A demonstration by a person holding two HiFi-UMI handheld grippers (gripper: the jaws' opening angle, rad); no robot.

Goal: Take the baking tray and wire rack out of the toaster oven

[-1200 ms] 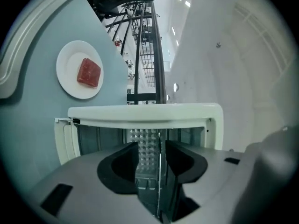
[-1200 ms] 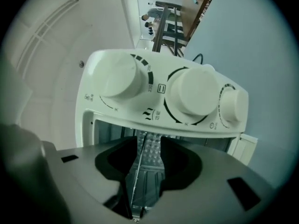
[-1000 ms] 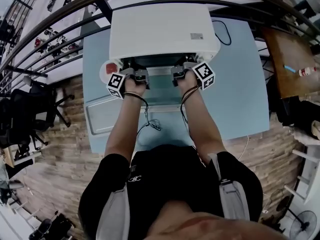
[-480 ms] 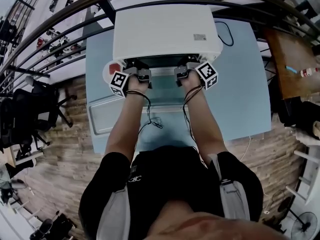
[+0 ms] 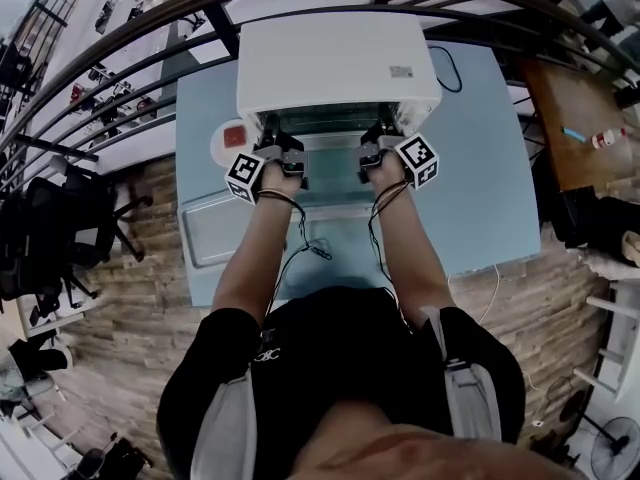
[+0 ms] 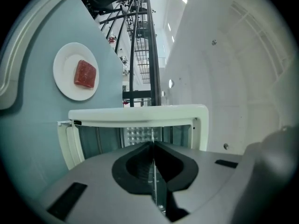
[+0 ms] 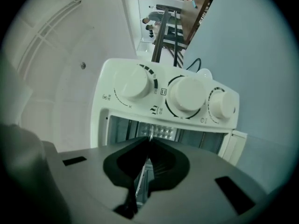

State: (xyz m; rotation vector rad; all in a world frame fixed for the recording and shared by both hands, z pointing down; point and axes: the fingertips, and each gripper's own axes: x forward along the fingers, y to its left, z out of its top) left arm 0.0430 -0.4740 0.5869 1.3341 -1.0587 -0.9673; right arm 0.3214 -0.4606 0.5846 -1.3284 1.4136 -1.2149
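Note:
The white toaster oven stands at the back of the light-blue table, its door folded down toward me. My left gripper and right gripper sit at the oven mouth, one at each end of a shiny front bar, apparently the wire rack. In the left gripper view the left gripper is shut on a thin metal edge. The right gripper likewise pinches a thin metal strip below the knobs. A grey baking tray lies on the table to the left.
A white plate with a red slab on it sits left of the oven, also seen as the plate in the head view. Railings run behind the table. A wooden table stands at the right.
Both grippers have drawn back a little from the oven mouth toward me. More of the shiny bar shows between them.

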